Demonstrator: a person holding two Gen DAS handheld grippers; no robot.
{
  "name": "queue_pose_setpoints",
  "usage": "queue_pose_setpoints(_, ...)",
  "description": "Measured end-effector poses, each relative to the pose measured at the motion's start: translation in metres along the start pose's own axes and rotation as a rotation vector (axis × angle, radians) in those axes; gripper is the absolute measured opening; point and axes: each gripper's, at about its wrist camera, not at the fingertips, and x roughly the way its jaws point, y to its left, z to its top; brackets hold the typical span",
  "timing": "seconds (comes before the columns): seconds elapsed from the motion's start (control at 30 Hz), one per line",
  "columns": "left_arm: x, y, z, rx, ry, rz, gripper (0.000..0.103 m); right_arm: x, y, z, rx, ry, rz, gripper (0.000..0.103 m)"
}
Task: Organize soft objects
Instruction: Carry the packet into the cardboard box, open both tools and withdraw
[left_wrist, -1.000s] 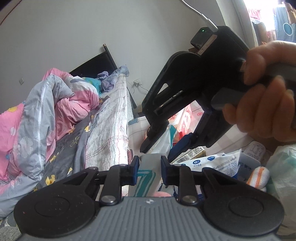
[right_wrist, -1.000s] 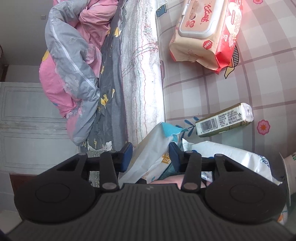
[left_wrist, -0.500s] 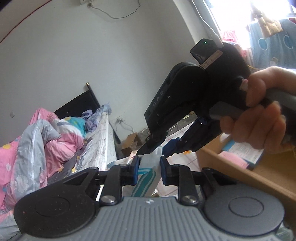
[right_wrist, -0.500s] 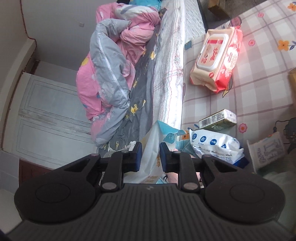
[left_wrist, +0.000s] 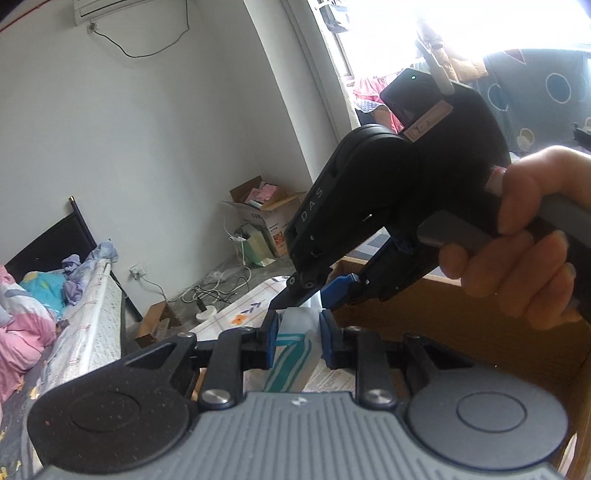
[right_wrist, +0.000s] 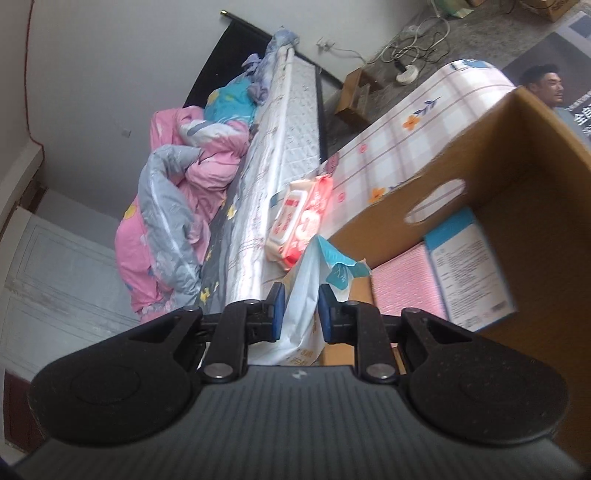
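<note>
Both grippers clamped on one soft white-and-teal packet at the rim of a cardboard box.
Left gripper (left_wrist: 294, 341) and right gripper (right_wrist: 298, 311) fingers pinch the packet (right_wrist: 306, 295); beyond, cardboard box (right_wrist: 532, 206), wipes pack (right_wrist: 301, 221), bed (right_wrist: 284, 147).

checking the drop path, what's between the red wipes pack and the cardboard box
In the right wrist view, the white and teal soft pack pinched by the right hand-held gripper rises between the red wipes pack and the cardboard box.
</note>
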Motion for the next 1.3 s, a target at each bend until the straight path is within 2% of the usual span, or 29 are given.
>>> queue_pose_setpoints(0.07, 0.021, -0.009, 0.002, -0.013, 0.022, -0.023, 0.026, -0.002, -0.023, 0.011, 0.015, -0.003, -0.025, 0.017)
queue_pose_setpoints(0.17, 0.049, -0.015, 0.0, -0.036, 0.074, -0.069, 0.037, 0.001, -0.053, 0.027, 0.034, 0.002, -0.051, 0.015)
queue_pose_setpoints(0.23, 0.059, -0.014, -0.005, -0.043, 0.118, -0.071, 0.055, 0.009, -0.067, 0.037, 0.046, 0.012, -0.076, 0.014)
queue_pose_setpoints(0.3, 0.063, -0.011, -0.01, -0.039, 0.134, -0.066, 0.061, 0.02, -0.077, 0.042, 0.032, 0.032, -0.107, 0.014)
queue_pose_setpoints(0.53, 0.055, 0.017, -0.024, -0.043, 0.175, -0.048, 0.064, 0.047, -0.076, 0.051, -0.188, 0.081, -0.306, 0.014)
queue_pose_setpoints(0.7, 0.041, 0.035, -0.03, -0.072, 0.176, -0.027, 0.064, 0.057, -0.064, 0.053, -0.355, 0.102, -0.38, 0.014)
queue_pose_setpoints(0.93, 0.021, 0.052, -0.039, -0.123, 0.189, 0.004, 0.064, 0.056, -0.043, 0.058, -0.465, 0.167, -0.198, 0.014)
queue_pose_setpoints(1.0, 0.018, 0.055, -0.04, -0.133, 0.192, 0.011, 0.064, 0.059, -0.036, 0.057, -0.517, 0.175, -0.196, 0.015)
queue_pose_setpoints(1.1, 0.008, 0.055, -0.041, -0.148, 0.191, 0.014, 0.064, 0.068, -0.031, 0.057, -0.613, 0.152, -0.37, 0.017)
queue_pose_setpoints(1.17, 0.006, 0.058, -0.042, -0.154, 0.19, 0.015, 0.064, 0.072, -0.032, 0.056, -0.654, 0.129, -0.459, 0.023)
queue_pose_setpoints(1.3, 0.004, 0.059, -0.043, -0.161, 0.189, 0.014, 0.064, 0.067, -0.027, 0.05, -0.718, 0.062, -0.545, 0.025)
